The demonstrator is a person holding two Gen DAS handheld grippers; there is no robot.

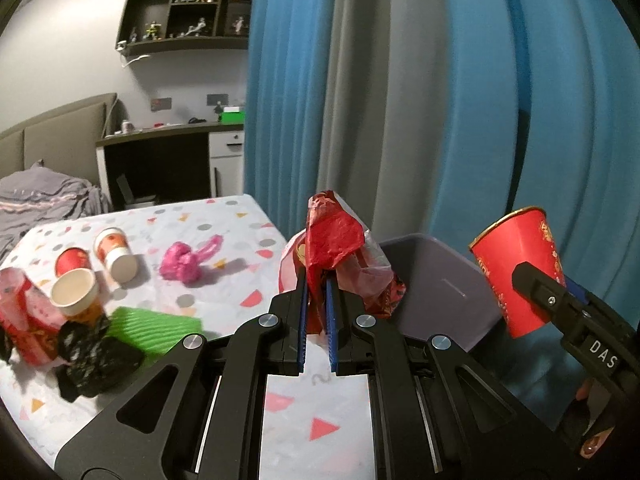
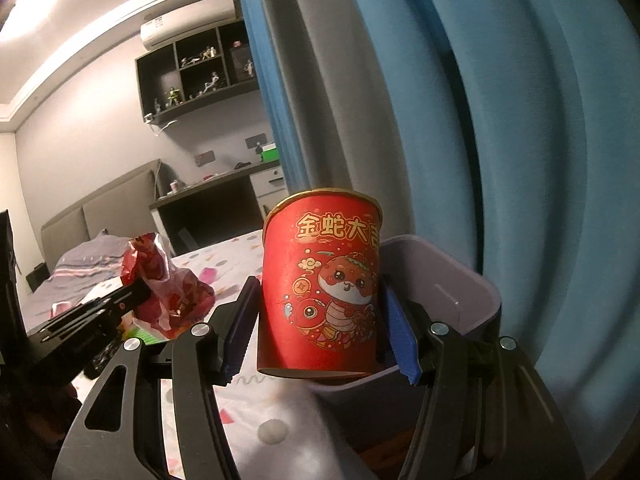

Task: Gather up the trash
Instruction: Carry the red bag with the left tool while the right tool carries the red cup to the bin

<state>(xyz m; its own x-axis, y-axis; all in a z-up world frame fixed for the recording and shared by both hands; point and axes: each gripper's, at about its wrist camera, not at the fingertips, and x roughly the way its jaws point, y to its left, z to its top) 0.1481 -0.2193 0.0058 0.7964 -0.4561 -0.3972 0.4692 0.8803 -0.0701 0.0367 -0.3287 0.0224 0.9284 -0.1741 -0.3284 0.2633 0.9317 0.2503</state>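
Low centre of the left wrist view: left gripper [image 1: 317,280], blue-padded jaws drawn close and pinching a crumpled red and clear plastic bag [image 1: 340,248] that billows up above the tips. Just right of that bag, the open grey-lilac plastic bin [image 1: 440,280], its near rim beside the table edge, its mouth unobstructed. At right, tilted over the bin's far right side, a red paper cup with gold rim [image 1: 520,268] clamped in the right gripper [image 1: 560,296]. Centre of the right wrist view: right gripper [image 2: 318,320], jaws spread wide and pressed against both sides of the same cup [image 2: 320,280], upright, cartoon snake print facing the lens, cup base at the bin's near rim [image 2: 476,292]. Left of that, the other gripper [image 2: 132,296] with its bag [image 2: 168,284], apart from the cup. Farther left on the white tablecloth with coloured dots and triangles [image 1: 224,220]: black crumpled plastic [image 1: 96,352] on a green corrugated sheet [image 1: 160,326], a red-and-pink wrapper [image 1: 24,316] at the left edge, three paper cups, one upright [image 1: 76,296], one red [image 1: 72,262], one lying on its side [image 1: 116,256], then a pink knotted bag [image 1: 186,262] alone in open cloth. Behind, blue and grey curtains [image 1: 400,100] close beyond the bin; dark wall shelf [image 1: 188,8] upper left.
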